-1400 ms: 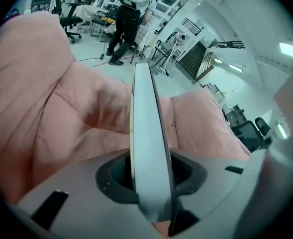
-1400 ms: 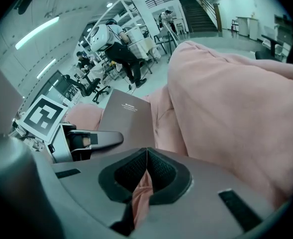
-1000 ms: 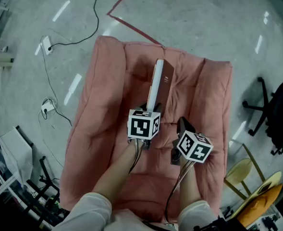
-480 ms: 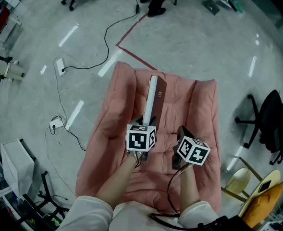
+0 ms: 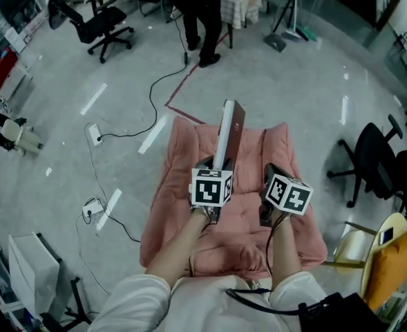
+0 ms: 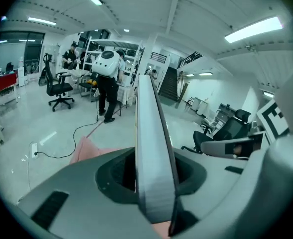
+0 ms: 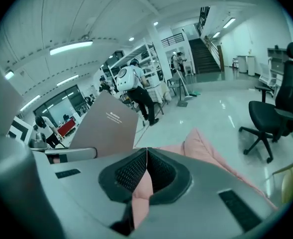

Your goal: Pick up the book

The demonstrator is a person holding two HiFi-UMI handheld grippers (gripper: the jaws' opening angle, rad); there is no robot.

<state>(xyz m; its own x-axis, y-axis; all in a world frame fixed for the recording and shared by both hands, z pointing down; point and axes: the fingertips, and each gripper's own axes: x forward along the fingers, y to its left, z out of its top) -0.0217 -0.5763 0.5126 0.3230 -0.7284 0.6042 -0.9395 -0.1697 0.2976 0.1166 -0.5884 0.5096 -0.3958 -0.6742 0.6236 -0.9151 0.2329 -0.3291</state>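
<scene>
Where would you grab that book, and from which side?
Probably across its thin thickness at the near end, one jaw flat on each cover, coming in from the person's side. The book is slim with broad flat covers and its page edge faces up, so both covers are free to clamp. The left gripper holds it this way above the pink cushion.

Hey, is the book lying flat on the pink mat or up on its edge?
On edge: the book stands clamped in the left hand-held gripper, page edges up, over the pink mat.
</scene>
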